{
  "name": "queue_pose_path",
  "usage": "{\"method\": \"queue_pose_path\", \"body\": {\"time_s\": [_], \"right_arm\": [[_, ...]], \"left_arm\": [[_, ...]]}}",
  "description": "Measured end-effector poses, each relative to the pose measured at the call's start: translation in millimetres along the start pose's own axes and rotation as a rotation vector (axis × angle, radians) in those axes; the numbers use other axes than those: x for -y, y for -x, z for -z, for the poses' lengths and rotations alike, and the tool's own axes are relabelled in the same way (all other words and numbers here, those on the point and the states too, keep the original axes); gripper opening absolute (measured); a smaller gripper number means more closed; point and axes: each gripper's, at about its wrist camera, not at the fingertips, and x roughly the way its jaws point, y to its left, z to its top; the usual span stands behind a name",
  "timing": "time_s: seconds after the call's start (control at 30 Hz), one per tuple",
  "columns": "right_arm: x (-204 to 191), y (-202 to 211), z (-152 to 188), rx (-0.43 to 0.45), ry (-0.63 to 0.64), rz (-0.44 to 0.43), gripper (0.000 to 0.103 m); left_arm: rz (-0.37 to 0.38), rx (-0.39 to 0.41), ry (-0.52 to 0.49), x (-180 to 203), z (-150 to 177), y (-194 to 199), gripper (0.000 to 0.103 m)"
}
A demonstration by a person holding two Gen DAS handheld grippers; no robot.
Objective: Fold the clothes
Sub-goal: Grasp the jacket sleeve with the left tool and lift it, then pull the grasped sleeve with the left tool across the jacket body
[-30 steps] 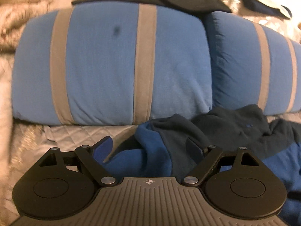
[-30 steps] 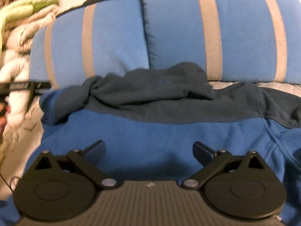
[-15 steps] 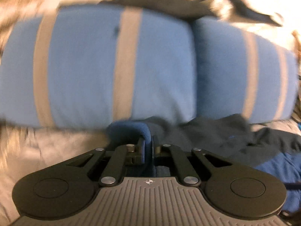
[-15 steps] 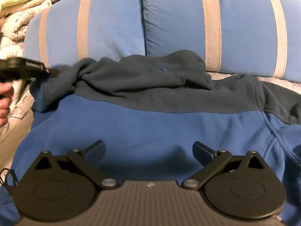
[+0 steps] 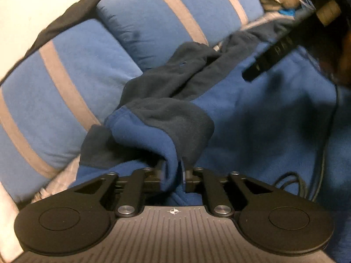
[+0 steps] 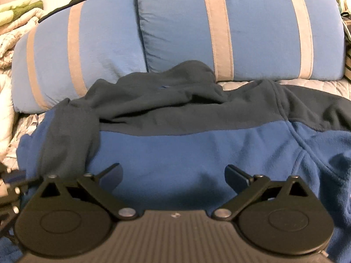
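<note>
A blue and dark grey fleece top (image 6: 197,149) lies spread on the bed in front of the pillows. My left gripper (image 5: 173,175) is shut on a fold of the top's sleeve (image 5: 162,129) and holds it lifted over the blue body of the top (image 5: 263,114). My right gripper (image 6: 173,175) is open and empty, hovering just above the blue middle of the top. The folded-over sleeve (image 6: 70,135) lies at the left in the right wrist view. The right gripper's body (image 5: 269,59) shows at the upper right of the left wrist view.
Two blue pillows with grey stripes (image 6: 241,28) (image 6: 76,54) stand behind the top. A pale quilted blanket (image 6: 6,100) is heaped at the left. The grey quilted bedcover (image 6: 307,85) shows at the right. A black cable (image 5: 322,153) trails over the top.
My left gripper shut on the sleeve, then lifted it and carried it right over the top's body, tilting the view. My right gripper stayed open and moved slightly closer.
</note>
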Motion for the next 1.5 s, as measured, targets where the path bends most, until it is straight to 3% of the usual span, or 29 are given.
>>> {"method": "queue_pose_path", "body": {"time_s": [0.03,0.1,0.2,0.37,0.53,0.57,0.6,0.63,0.67,0.8,0.9,1.03,1.13,1.17,1.3,1.5], "right_arm": [[1,0,0,-0.001,-0.004,0.0,0.102],[2,0,0,-0.003,-0.011,-0.001,0.102],[4,1,0,-0.006,-0.022,-0.002,0.102],[7,0,0,-0.014,-0.037,-0.005,0.102],[6,-1,-1,-0.015,-0.036,-0.008,0.102],[6,-1,-1,-0.015,-0.036,-0.01,0.102],[7,-1,-1,-0.015,-0.036,-0.012,0.102],[7,-1,-1,-0.014,-0.038,-0.012,0.102],[8,0,-1,-0.011,-0.042,-0.01,0.102],[16,1,-3,0.009,-0.09,0.007,0.102],[26,2,-5,0.013,-0.153,0.024,0.102],[39,3,-6,0.012,-0.227,0.034,0.102],[43,4,-6,0.016,-0.247,0.036,0.102],[45,4,-6,0.017,-0.254,0.036,0.102],[49,6,-6,0.022,-0.277,0.038,0.102],[49,6,-5,0.021,-0.272,0.035,0.102]], "left_arm": [[0.014,0.011,0.036,-5,-3,3,0.047],[0.053,0.047,0.131,-20,-7,11,0.057],[0.125,0.082,0.307,-52,-17,10,0.063],[0.206,0.093,0.591,-98,-14,-13,0.063],[0.273,0.032,0.825,-126,0,-47,0.062],[0.279,0.019,0.855,-129,1,-53,0.058],[0.282,0.007,0.869,-129,0,-58,0.036],[0.29,-0.006,0.865,-127,-3,-61,0.012],[0.295,-0.014,0.849,-122,-6,-63,0.009],[0.328,0.035,0.626,-83,-30,-44,0.009],[0.398,0.044,0.419,-48,-42,-27,0.009],[0.416,-0.003,0.157,-8,-43,-9,0.01],[0.426,-0.033,0.072,3,-41,1,0.011],[0.426,-0.036,0.062,3,-41,5,0.013],[0.381,0.024,0.069,-8,-46,20,0.045],[0.315,0.065,0.032,-21,-71,8,0.06]]}}
